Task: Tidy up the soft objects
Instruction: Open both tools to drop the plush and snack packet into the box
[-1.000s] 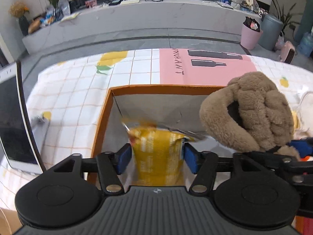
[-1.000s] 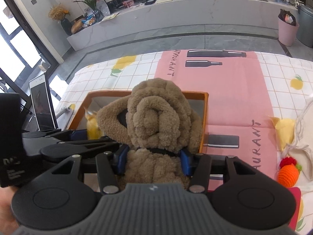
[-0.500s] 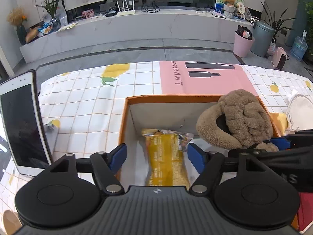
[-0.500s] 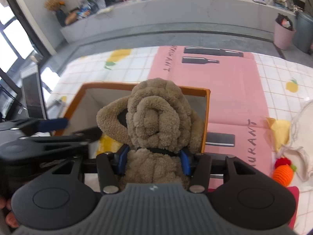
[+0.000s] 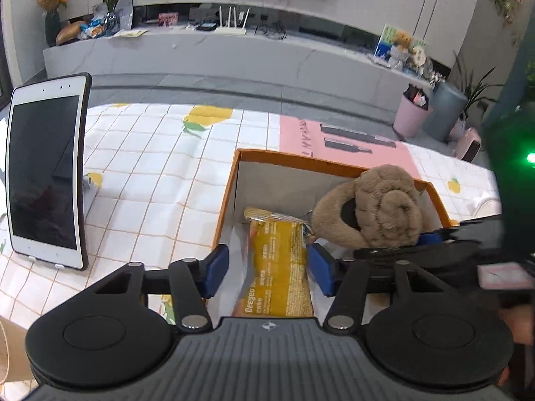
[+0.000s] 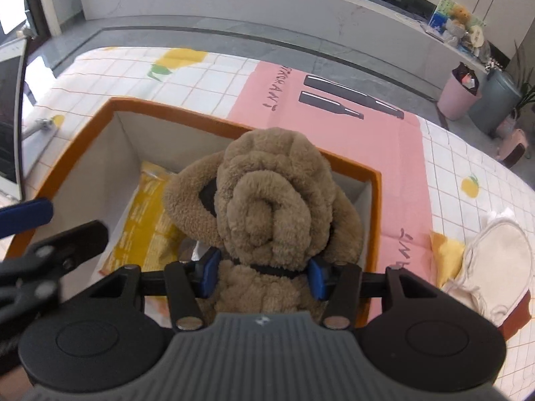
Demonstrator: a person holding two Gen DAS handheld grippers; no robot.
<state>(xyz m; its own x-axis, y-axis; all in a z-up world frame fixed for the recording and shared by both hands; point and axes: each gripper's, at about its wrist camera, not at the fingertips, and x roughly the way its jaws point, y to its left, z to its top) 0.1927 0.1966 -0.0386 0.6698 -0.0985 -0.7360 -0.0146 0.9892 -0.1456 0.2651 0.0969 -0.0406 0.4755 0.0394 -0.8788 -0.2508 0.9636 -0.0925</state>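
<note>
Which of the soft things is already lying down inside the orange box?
The yellow snack packet, flat on the floor of the orange-rimmed cardboard box. The brown rolled plush toy is clamped in jaws above it.

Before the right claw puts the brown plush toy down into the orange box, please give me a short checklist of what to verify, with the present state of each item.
1. Right claw grips the brown plush toy: ok, both pads press its sides.
2. Toy is over the orange box: ok, it hangs above the open inside.
3. Free floor space in the box: cannot tell, the toy hides the part below it.
4. Yellow snack packet lies flat in the box: ok, along the left side.
5. Left claw has let go of the packet: ok, its jaws have just been closing, yet the pads stand apart from it.
6. Left claw is out of the way: not ok, it hangs close beside the toy.
</note>
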